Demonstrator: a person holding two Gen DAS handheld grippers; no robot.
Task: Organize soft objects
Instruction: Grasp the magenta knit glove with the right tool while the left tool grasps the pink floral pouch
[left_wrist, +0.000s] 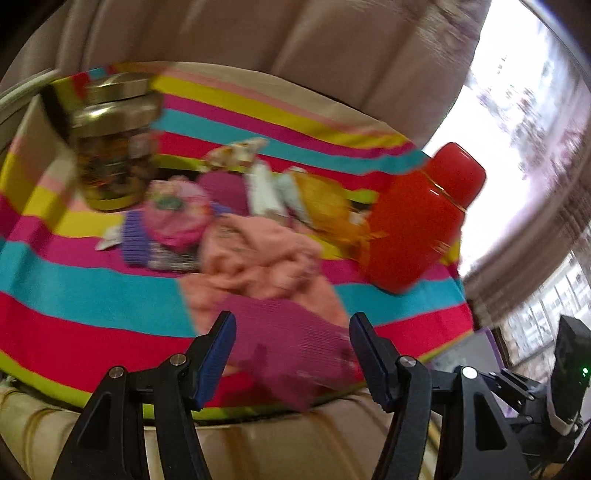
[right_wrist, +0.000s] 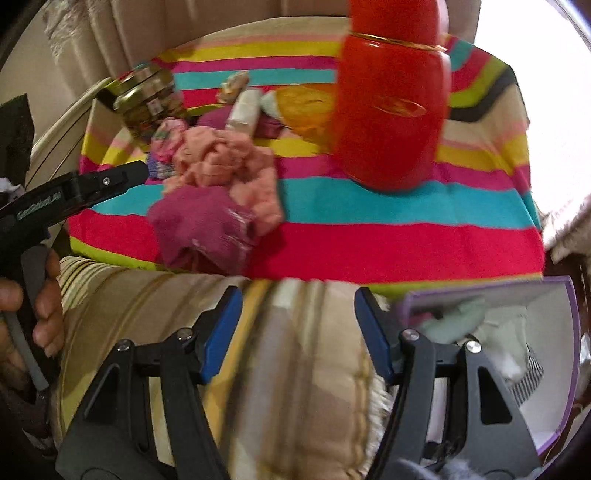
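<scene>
Left claw: the left gripper (left_wrist: 291, 354) stood with its blue pads apart and nothing pinched between them, tilted down over the near edge of the striped cloth (left_wrist: 74, 280).
Nearest target: a magenta knit sock (left_wrist: 295, 339) lay just beyond and between those pads, at the cloth's front edge, not touched as far as the blur allowed me to tell.
Handling, sock: it looked light, limp and ribbed; a pinch on a bunched fold near its middle seemed the safest hold, since an edge would likely just stretch.
Next out: a crumpled peach cloth (left_wrist: 258, 251) sat touching the sock's far side, equally soft, liable to drag along if grabbed together.
Right claw: the right gripper (right_wrist: 298, 332) was also spread and empty, hanging over the beige cushion edge (right_wrist: 288, 387), short of the cloth.
Drop spot: a purple-rimmed box (right_wrist: 550, 310) with soft pieces already in it lay just right of that claw.
Keep clear: the red bottle (right_wrist: 391, 110) and glass jar (left_wrist: 110, 147) stood behind the pile, hard and tippable.
</scene>
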